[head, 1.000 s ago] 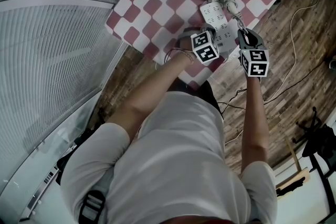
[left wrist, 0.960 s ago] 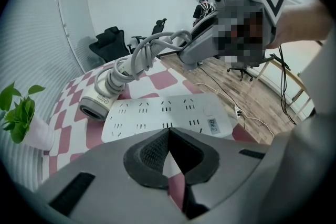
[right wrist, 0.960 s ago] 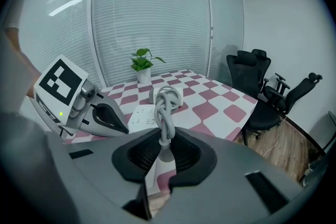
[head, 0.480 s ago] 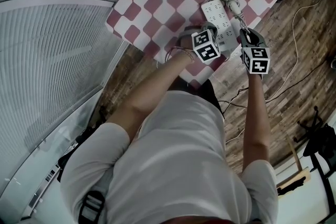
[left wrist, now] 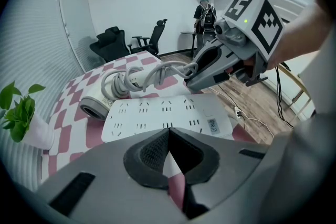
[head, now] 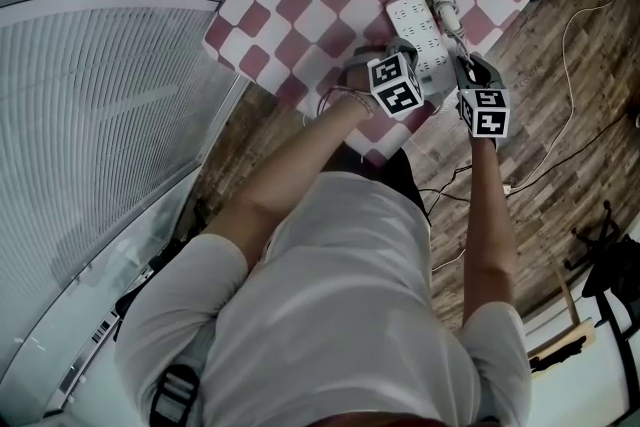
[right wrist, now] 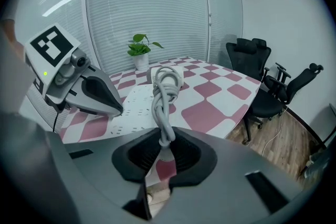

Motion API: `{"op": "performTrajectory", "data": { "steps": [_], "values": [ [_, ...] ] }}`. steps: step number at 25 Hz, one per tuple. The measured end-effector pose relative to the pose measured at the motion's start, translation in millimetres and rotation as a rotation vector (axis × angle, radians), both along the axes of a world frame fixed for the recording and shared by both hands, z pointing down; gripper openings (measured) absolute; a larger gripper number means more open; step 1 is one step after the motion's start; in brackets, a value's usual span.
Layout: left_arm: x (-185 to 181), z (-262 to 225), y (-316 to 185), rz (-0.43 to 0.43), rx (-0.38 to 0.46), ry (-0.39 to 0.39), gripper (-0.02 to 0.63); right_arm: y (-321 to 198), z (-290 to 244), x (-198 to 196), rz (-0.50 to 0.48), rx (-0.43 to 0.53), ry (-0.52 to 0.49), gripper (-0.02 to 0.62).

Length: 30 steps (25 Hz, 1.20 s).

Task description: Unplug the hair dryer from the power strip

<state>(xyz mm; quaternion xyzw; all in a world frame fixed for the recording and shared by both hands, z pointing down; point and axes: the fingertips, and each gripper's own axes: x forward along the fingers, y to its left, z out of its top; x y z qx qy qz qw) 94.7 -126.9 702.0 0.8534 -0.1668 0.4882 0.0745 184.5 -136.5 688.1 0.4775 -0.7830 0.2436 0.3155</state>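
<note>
A potted plant stands well to the left of the power strip, which lies flat on a table spread with a pink-and-white checked cloth. The left gripper is held at the strip's near end. Its jaws are closed tight together with nothing between them, and whether they bear down on the strip cannot be told.

The hair dryer is laid on its side at the strip's far end, touching it or just beside it. Its cord is drawn in a loose bundle above the strip toward the right. There the cord's end is clamped in the right gripper, just off the strip's right edge.

No plug is seen seated in the sockets that show, so the pull is judged done or very nearly done; the plug itself is hidden within the jaws. The next move is judged to call for the cord end to be carried clear of the strip and set down, with the strip kept from sliding.

Around the strip an office is shown. Ribbed blinds are seen behind the plant and black chairs off the table's far right. A wood-patterned floor lies to the right of the table, and a person is stood in the distance.
</note>
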Motion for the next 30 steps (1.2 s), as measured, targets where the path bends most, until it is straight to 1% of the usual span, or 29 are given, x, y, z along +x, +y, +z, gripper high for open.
{"op": "performTrajectory", "data": {
  "steps": [9,14,16,19,22,25,27,30],
  "values": [
    [0,1,-1,-0.004,0.003,0.003,0.029,1,6,0,0.012,0.025,-0.001,0.077],
    [0,1,-1,-0.003,0.004,0.01,0.029,2,3,0,0.047,0.028,-0.016,0.079],
    [0,1,-2,-0.01,-0.009,0.022,0.031,1,-1,0,0.06,0.033,-0.027,0.106],
    [-2,1,-2,-0.045,-0.045,0.067,0.031,2,-7,3,0.076,0.038,-0.032,0.141],
    [-2,2,-4,-0.054,-0.08,0.084,0.031,3,-21,8,0.095,0.054,-0.04,0.162],
    [-2,3,-2,-0.008,-0.086,0.073,0.031,4,-41,9,0.098,0.087,-0.046,0.164],
    [-3,0,2,0.005,-0.085,0.07,0.031,6,-57,8,0.095,0.113,-0.058,0.164],
    [0,-17,4,-0.02,-0.068,0.122,0.031,10,-82,7,0.094,0.154,-0.076,0.164]
  ]
}}
